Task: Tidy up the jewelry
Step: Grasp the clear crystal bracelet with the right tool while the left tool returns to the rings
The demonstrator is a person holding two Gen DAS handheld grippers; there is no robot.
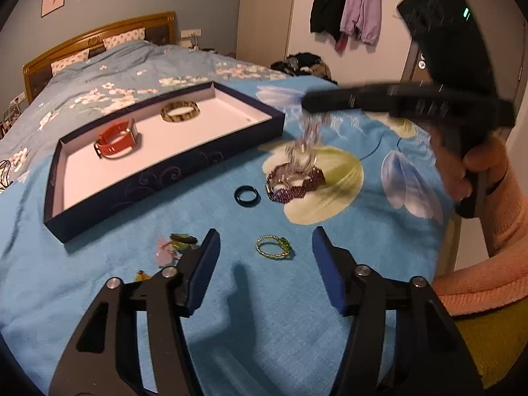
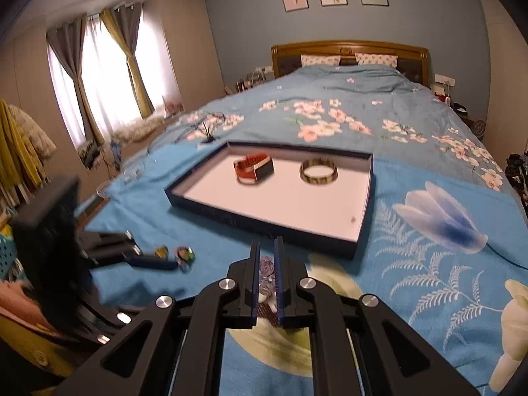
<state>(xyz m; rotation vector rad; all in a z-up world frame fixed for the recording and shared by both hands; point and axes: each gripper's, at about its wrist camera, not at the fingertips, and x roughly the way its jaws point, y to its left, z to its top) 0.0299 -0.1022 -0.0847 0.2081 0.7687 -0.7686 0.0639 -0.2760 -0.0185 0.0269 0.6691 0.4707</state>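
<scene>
Right gripper (image 2: 266, 254) is pinching a clear crystal bracelet (image 2: 266, 279), pads pressed together on it; in the left wrist view the bracelet (image 1: 305, 145) is hanging blurred below the fingertips, its lower end near or touching a dark red beaded bracelet (image 1: 293, 184) lying on the blue bedspread (image 1: 297, 297); contact cannot be told. Left gripper (image 1: 265, 241) is hovering with jaws spread, nothing between the pads, and a gold ring with a green stone (image 1: 274, 247) is lying on the bedspread in the gap ahead of the fingertips. A black ring (image 1: 247, 195) is sitting just left of the beaded bracelet. Small colourful pieces (image 1: 176, 246) are lying by the left finger, too blurred to name. Farther off, a dark blue tray (image 1: 165, 178) with a white floor is holding an orange-strap watch (image 1: 115, 143) at left and a tan banded bangle (image 1: 180, 111) to its right, apart from each other. A hand (image 1: 475, 168) in a peach sleeve is gripping the right tool's handle at far right.
</scene>
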